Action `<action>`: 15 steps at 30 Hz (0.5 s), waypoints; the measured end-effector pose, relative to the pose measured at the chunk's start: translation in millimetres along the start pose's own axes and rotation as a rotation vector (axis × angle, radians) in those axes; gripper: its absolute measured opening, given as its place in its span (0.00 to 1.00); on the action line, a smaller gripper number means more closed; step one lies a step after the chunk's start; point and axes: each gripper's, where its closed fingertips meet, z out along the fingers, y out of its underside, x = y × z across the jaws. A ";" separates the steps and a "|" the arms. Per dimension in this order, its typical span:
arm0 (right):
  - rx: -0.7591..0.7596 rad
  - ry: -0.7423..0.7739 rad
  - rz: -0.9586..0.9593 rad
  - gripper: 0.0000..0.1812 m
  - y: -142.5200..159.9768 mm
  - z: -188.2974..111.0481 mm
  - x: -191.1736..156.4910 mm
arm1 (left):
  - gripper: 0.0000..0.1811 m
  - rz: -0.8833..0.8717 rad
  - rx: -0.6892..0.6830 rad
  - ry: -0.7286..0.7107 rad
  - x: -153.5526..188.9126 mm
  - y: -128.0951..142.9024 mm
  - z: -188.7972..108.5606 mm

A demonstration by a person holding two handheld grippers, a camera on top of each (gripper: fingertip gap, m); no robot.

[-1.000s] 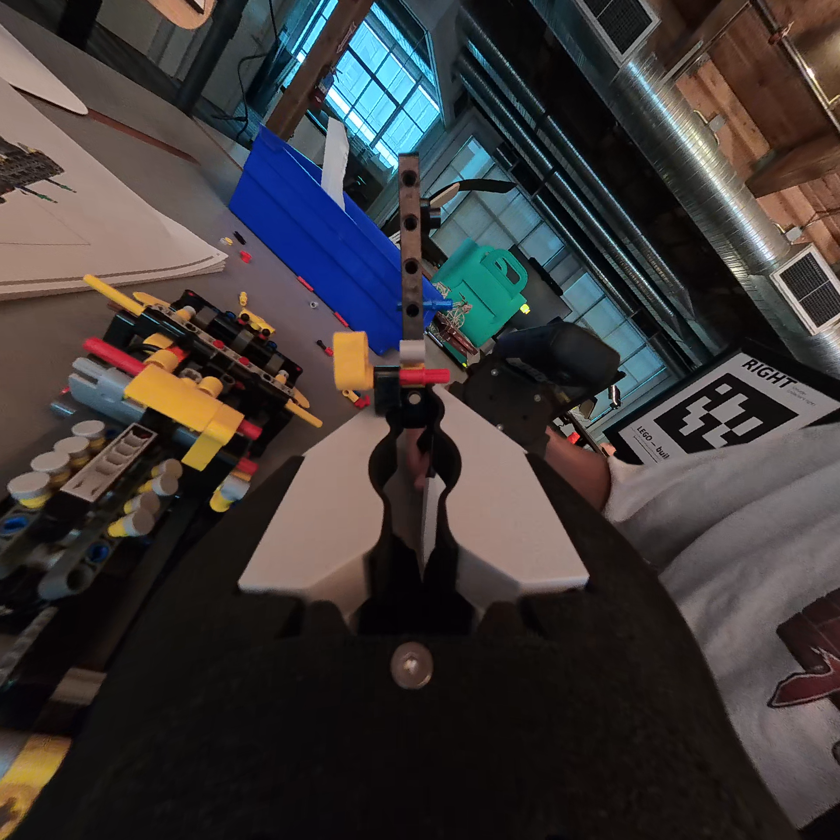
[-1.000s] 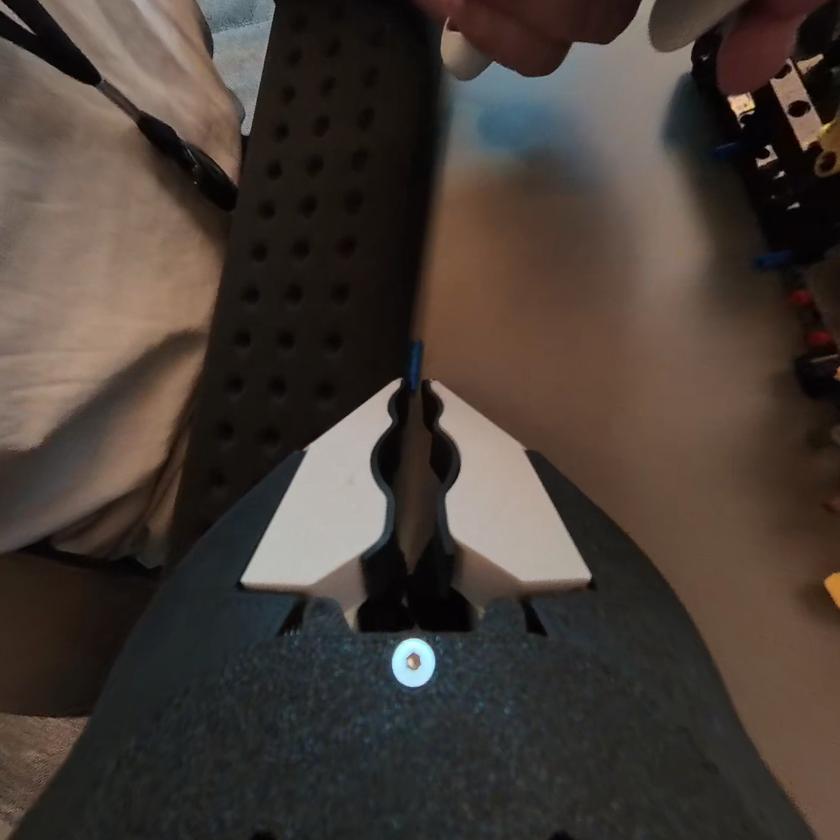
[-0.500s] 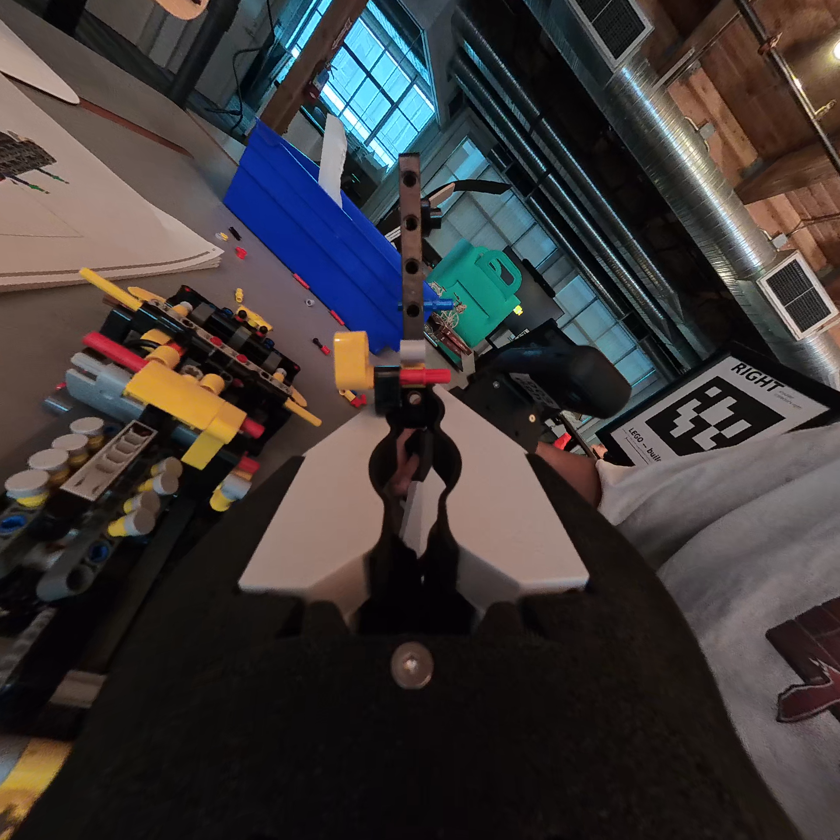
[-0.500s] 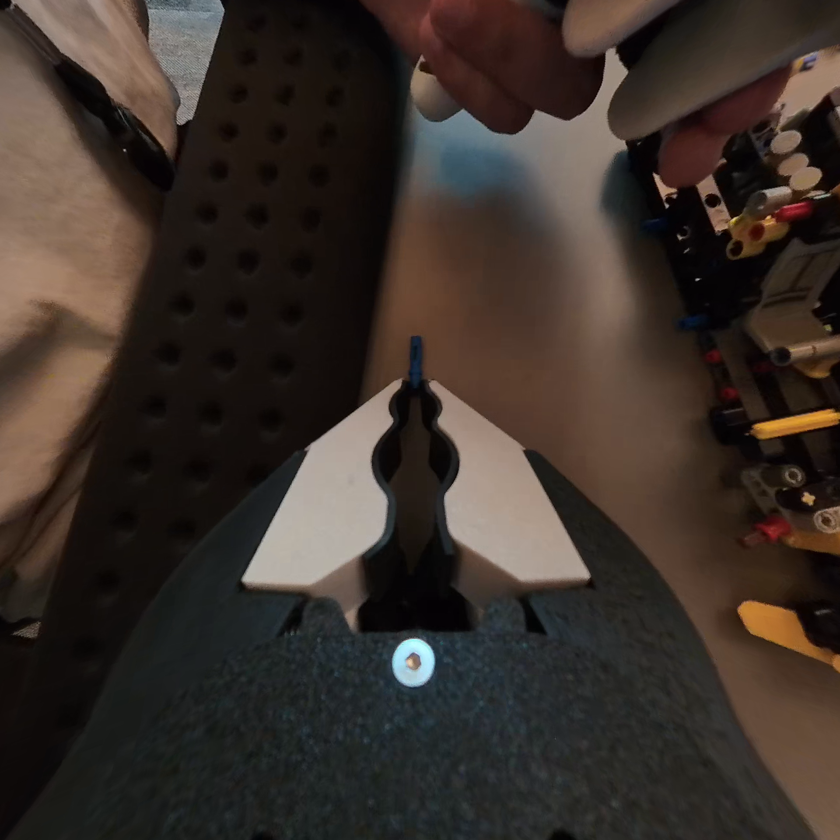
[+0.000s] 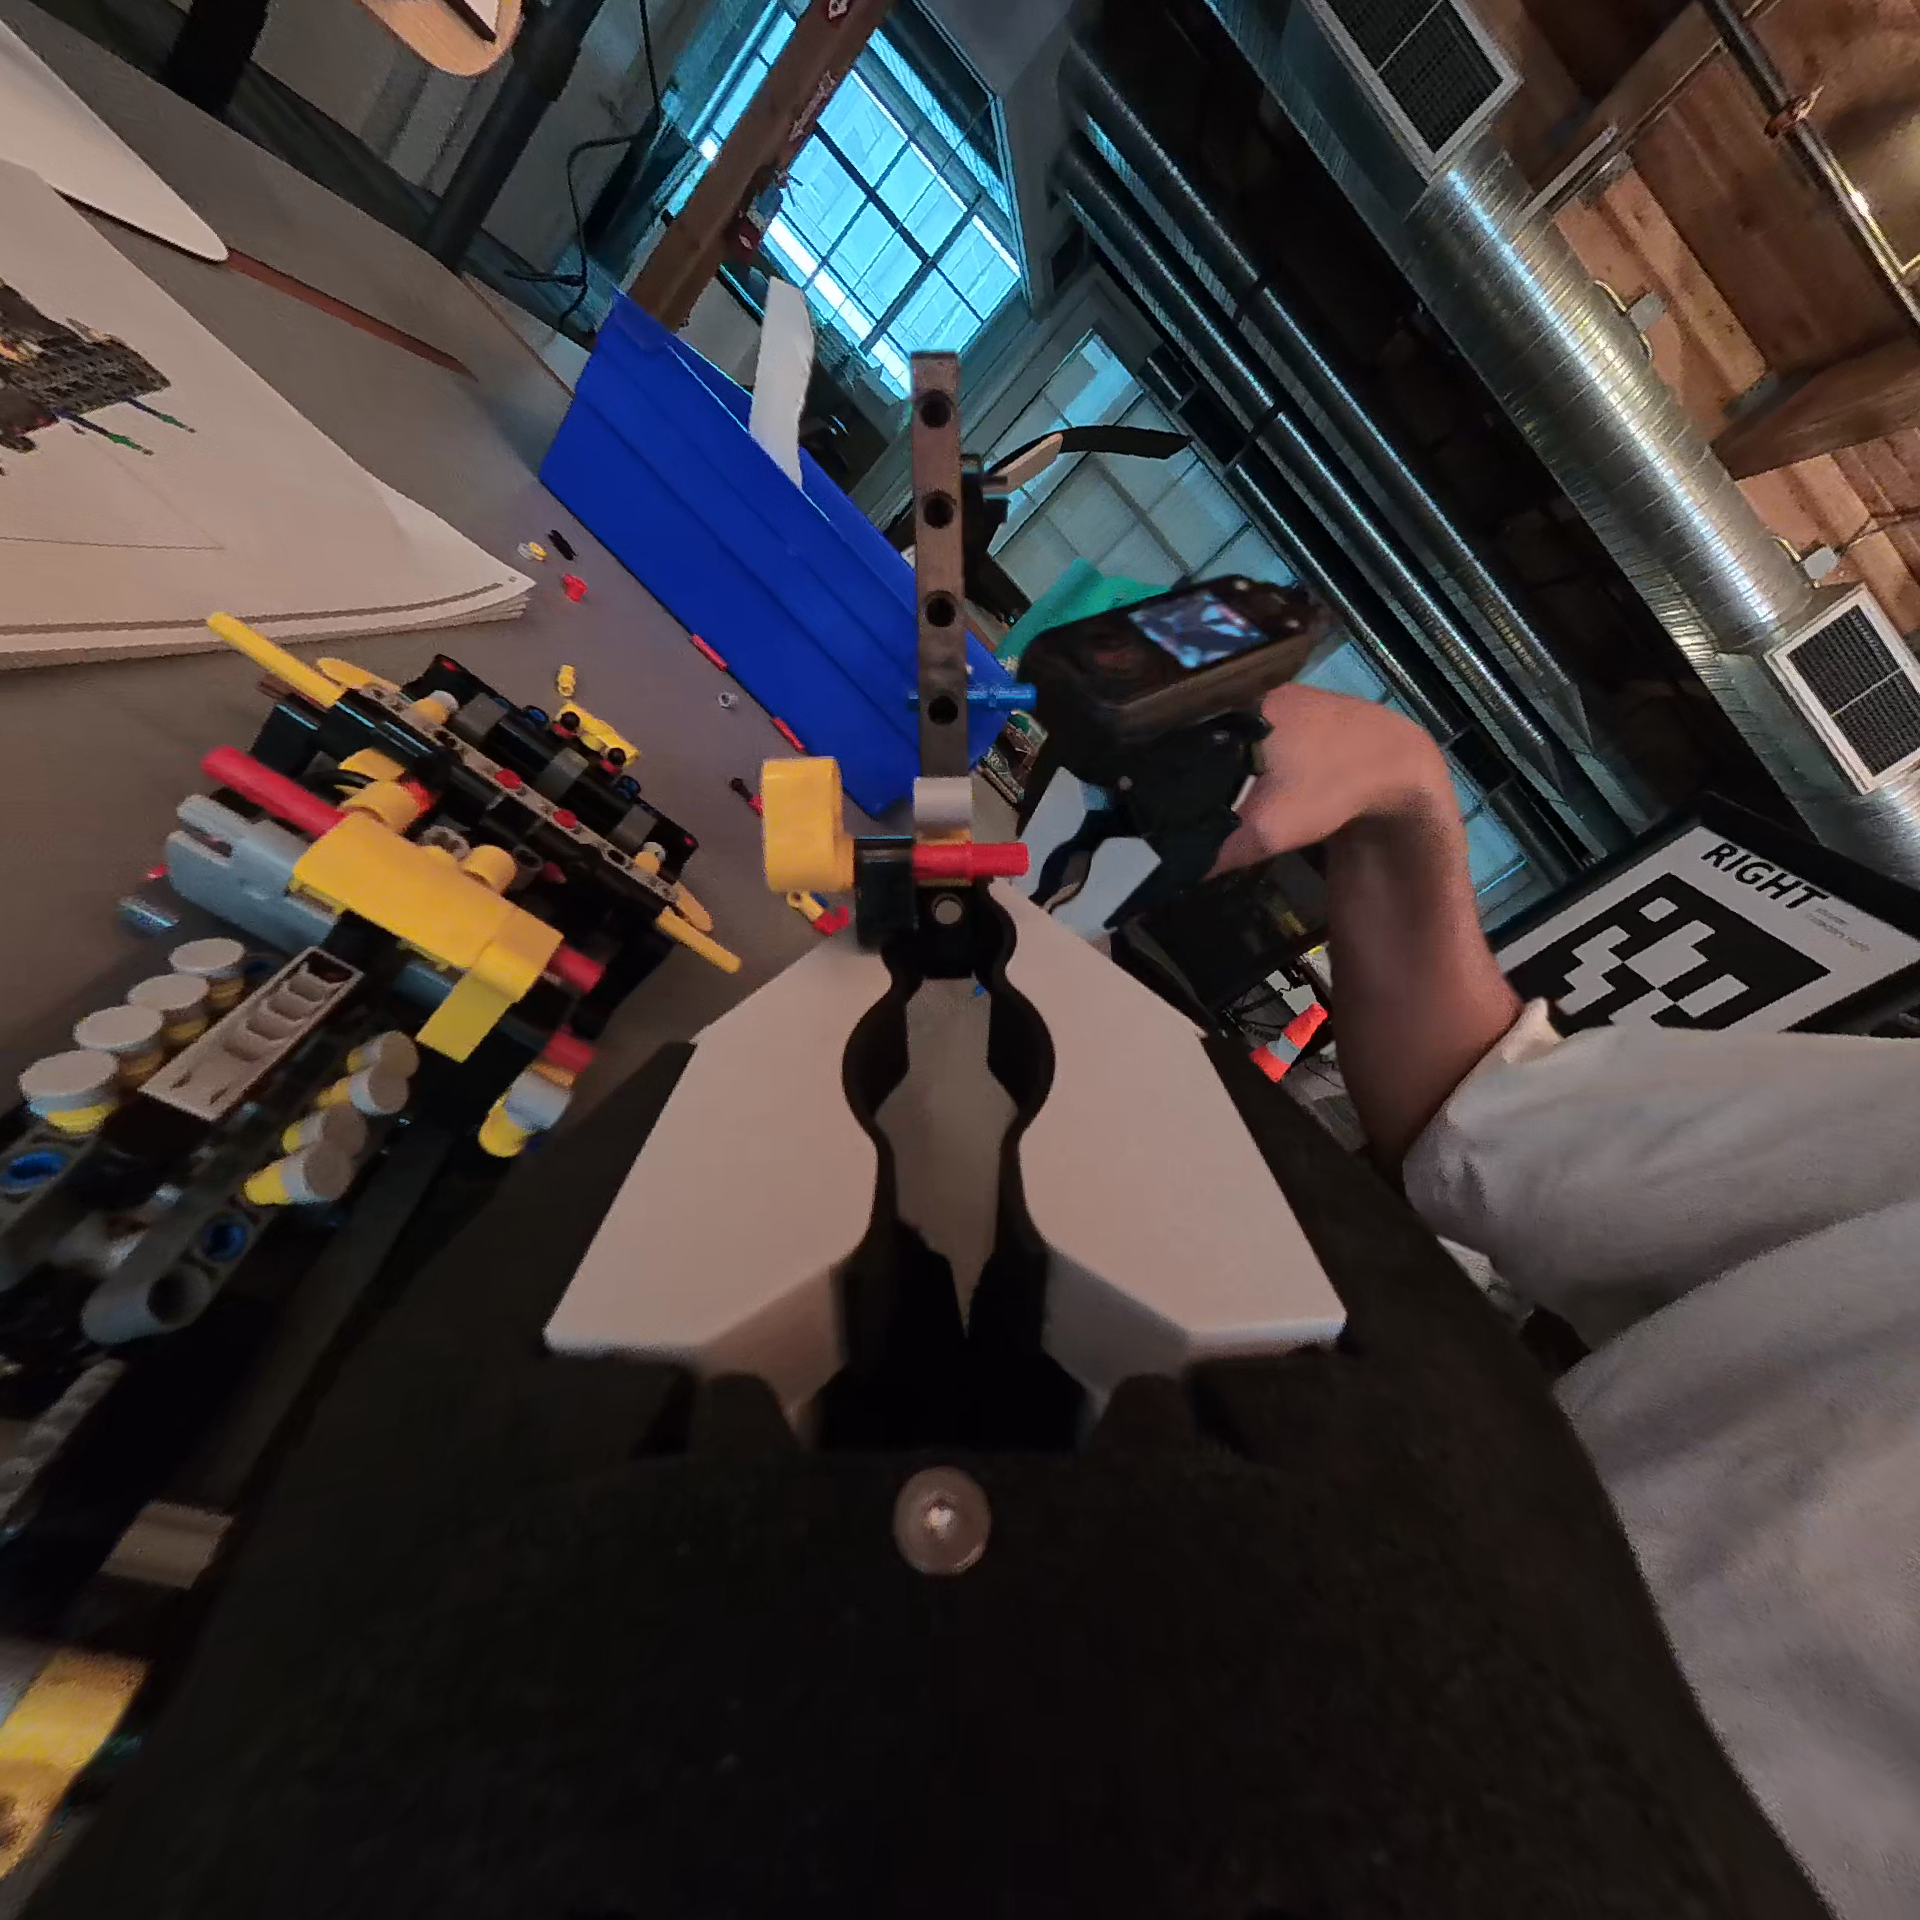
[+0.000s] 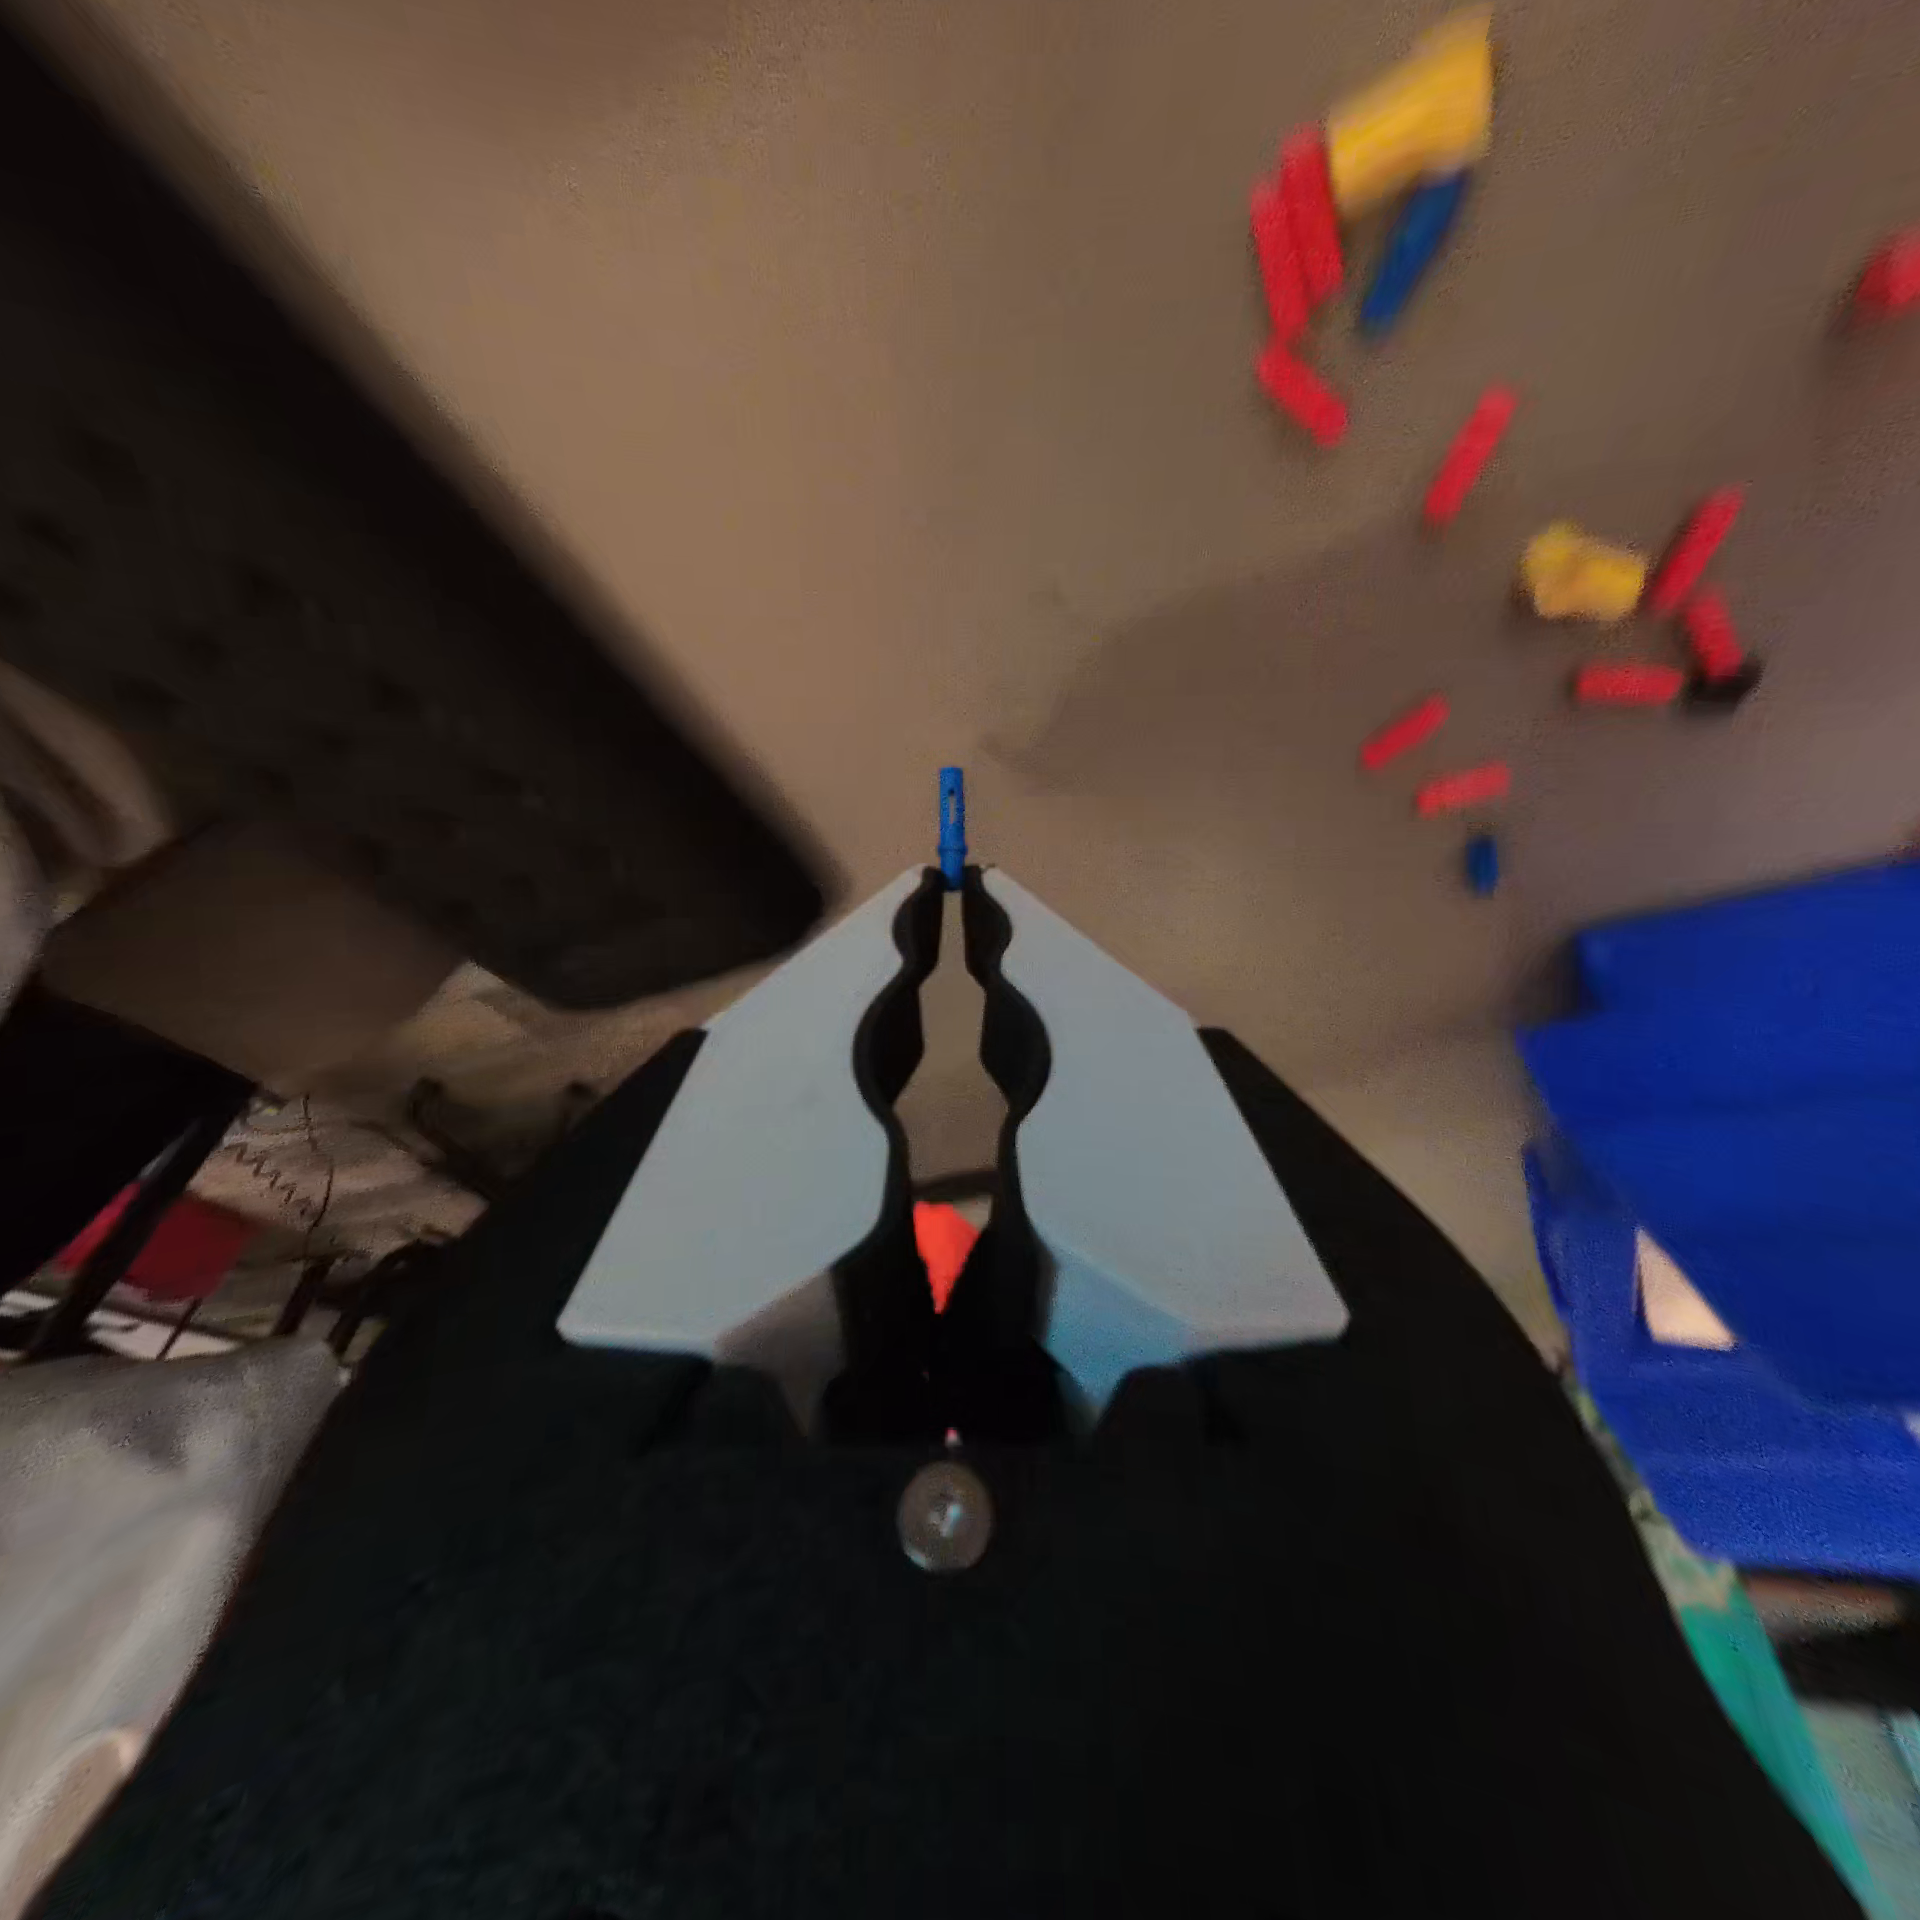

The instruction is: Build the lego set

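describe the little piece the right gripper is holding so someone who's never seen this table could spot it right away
Start from the big blue bin at the right of the right wrist view and move left to the right gripper at the centre. Pinched at its very tip, pointing forward over the bare tabletop, is a small blue pin. Unlike the loose red pieces scattered beyond it, it is held off the table.

Glossy plastic makes up the blue pin (image 6: 952, 817) and the grey holed beam (image 5: 938, 582). The counter (image 5: 94, 758) looks smooth and matt. The instruction booklet (image 5: 208, 520) is paper; the ceiling duct (image 5: 1621, 343) is ribbed metal.
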 end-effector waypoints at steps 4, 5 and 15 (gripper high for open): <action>-0.079 0.010 0.076 0.01 22.9 7.6 13.0 | 0.04 0.006 -0.008 0.004 1.9 1.8 1.2; -0.109 0.008 0.094 0.01 28.5 11.0 13.6 | 0.04 0.006 -0.006 0.002 1.4 1.5 0.9; -0.088 0.043 0.087 0.01 29.6 16.1 17.3 | 0.04 -0.019 -0.011 0.009 0.3 2.4 1.2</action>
